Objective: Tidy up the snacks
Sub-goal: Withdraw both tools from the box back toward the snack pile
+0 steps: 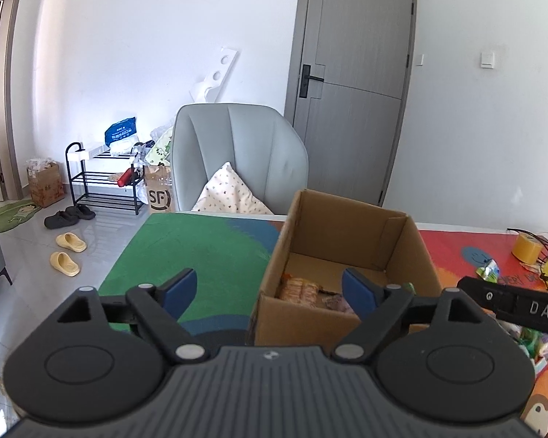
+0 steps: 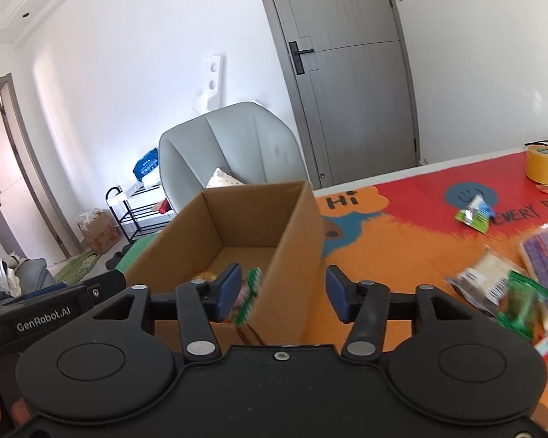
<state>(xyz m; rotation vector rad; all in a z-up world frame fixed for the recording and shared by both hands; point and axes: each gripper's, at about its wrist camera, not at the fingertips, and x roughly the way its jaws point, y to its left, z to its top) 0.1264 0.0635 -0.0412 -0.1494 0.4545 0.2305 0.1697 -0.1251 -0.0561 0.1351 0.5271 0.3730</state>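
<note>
An open cardboard box [image 1: 350, 241] stands on a colourful mat, with snack packs [image 1: 303, 292] on its bottom. My left gripper [image 1: 270, 290] is open and empty, astride the box's near left corner. My right gripper [image 2: 283, 292] is open over the box's [image 2: 237, 219] right wall. A green and pink snack pack [image 2: 248, 299] hangs beside its left finger, over the box; I cannot tell whether it touches the pad. Several loose snack packs [image 2: 511, 284] lie on the mat to the right, one small green one [image 2: 475, 215] farther back.
A yellow tape roll [image 2: 544, 164] and black cables sit at the table's far right. A grey armchair [image 1: 237, 157] with a cushion stands behind the table. A shoe rack [image 1: 102, 179], boxes and slippers are on the floor at left.
</note>
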